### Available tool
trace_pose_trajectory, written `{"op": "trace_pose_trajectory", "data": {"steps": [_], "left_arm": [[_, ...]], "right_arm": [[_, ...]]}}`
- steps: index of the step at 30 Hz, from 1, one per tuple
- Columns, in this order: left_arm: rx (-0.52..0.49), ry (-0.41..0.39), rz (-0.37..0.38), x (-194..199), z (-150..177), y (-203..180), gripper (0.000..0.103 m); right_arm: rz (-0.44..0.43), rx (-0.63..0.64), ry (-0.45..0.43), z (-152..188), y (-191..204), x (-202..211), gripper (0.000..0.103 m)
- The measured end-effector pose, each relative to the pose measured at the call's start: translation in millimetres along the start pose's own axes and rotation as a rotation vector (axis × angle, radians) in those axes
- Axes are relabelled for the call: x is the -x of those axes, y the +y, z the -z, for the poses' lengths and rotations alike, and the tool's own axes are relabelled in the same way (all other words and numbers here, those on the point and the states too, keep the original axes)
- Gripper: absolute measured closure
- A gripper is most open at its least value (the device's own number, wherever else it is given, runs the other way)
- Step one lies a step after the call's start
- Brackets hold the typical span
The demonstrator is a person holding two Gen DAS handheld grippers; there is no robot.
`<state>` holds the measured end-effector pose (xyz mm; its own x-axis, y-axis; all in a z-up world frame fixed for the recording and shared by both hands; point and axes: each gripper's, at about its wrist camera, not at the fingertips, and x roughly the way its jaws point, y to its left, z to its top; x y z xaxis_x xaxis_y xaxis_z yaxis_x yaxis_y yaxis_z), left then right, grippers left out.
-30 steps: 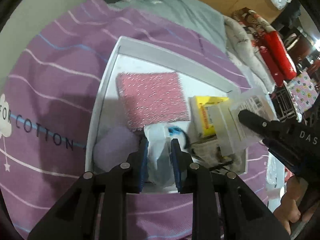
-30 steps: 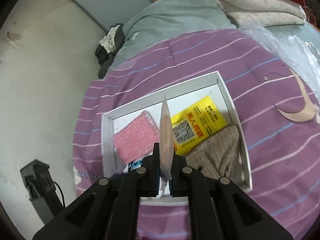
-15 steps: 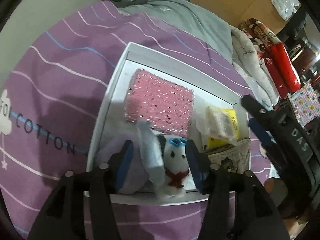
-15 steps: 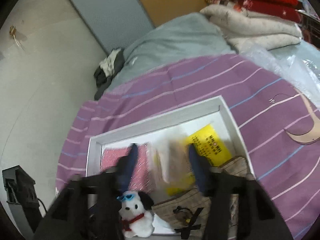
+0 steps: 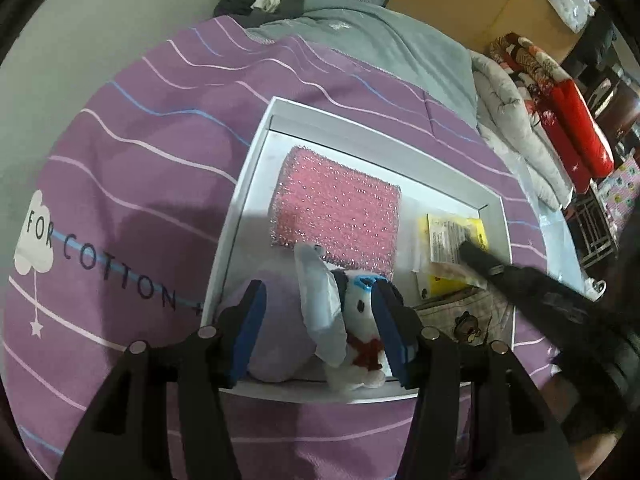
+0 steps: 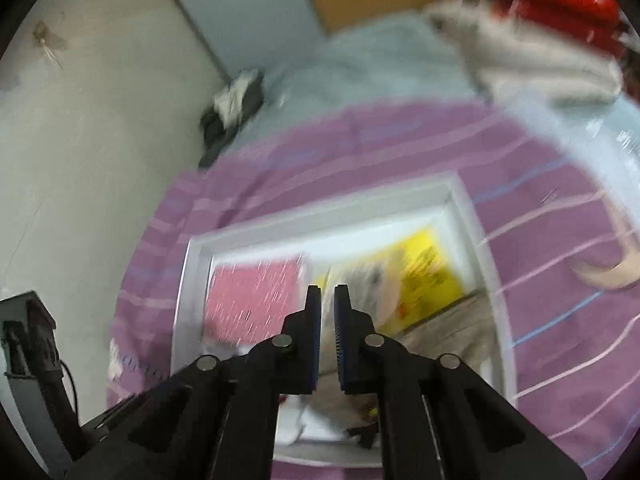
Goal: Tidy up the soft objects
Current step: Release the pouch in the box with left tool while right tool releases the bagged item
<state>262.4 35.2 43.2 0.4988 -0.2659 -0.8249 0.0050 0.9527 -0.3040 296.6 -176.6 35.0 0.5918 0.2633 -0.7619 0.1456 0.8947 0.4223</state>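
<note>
The left gripper [image 5: 318, 312] has its blue pads apart. The white toy dog [image 5: 362, 340] sits between them, but the pads do not squeeze it. A second ago this gripper was pinched on the dog's plastic wrap; it opened and let go.

The right gripper [image 6: 327, 320] has its pads close together with nothing between them. A second ago it pinched a thin packet, then it opened and has just been closing again. In the left view its tip rests on that packet [image 5: 450, 240], at about three o'clock from the dog.

The white box [image 5: 240, 216] lies on the purple striped bed cover [image 5: 120, 160]. Inside are the pink sponge [image 5: 340, 208] at twelve o'clock from the dog, a soft purple lump [image 5: 280, 336] at nine o'clock, a yellow card [image 6: 424, 276], and a checked cloth pouch [image 5: 464, 316].
</note>
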Motion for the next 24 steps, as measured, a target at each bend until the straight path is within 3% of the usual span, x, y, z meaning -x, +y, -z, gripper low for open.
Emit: {"op": "trace_pose_trajectory", "data": {"steps": [3,5,8,14,24], "left_arm": [[0.017,-0.007,0.012,2.7,-1.3,3.9,0.047],[0.017,-0.004,0.013,2.0,-1.1,3.3,0.047],[-0.010,0.004,0.004,0.0,-0.1,-2.5,0.047],[-0.048,0.001,-0.014,-0.9,1.0,-9.6,0.047],[-0.042,-0.011,-0.020,0.9,1.8,-9.1,0.047]], "right_arm": [[0.023,-0.113,0.070,-0.6,-23.7,-18.9,0.098],[0.003,-0.153,0.042,-1.7,-34.3,-15.7,0.099],[0.046,-0.145,0.018,-2.0,-38.7,-10.8,0.099],[0.053,-0.130,0.040,2.2,-38.4,-9.1,0.099],[0.011,-0.258,-0.099,-2.5,-58.2,-13.5,0.101]]}}
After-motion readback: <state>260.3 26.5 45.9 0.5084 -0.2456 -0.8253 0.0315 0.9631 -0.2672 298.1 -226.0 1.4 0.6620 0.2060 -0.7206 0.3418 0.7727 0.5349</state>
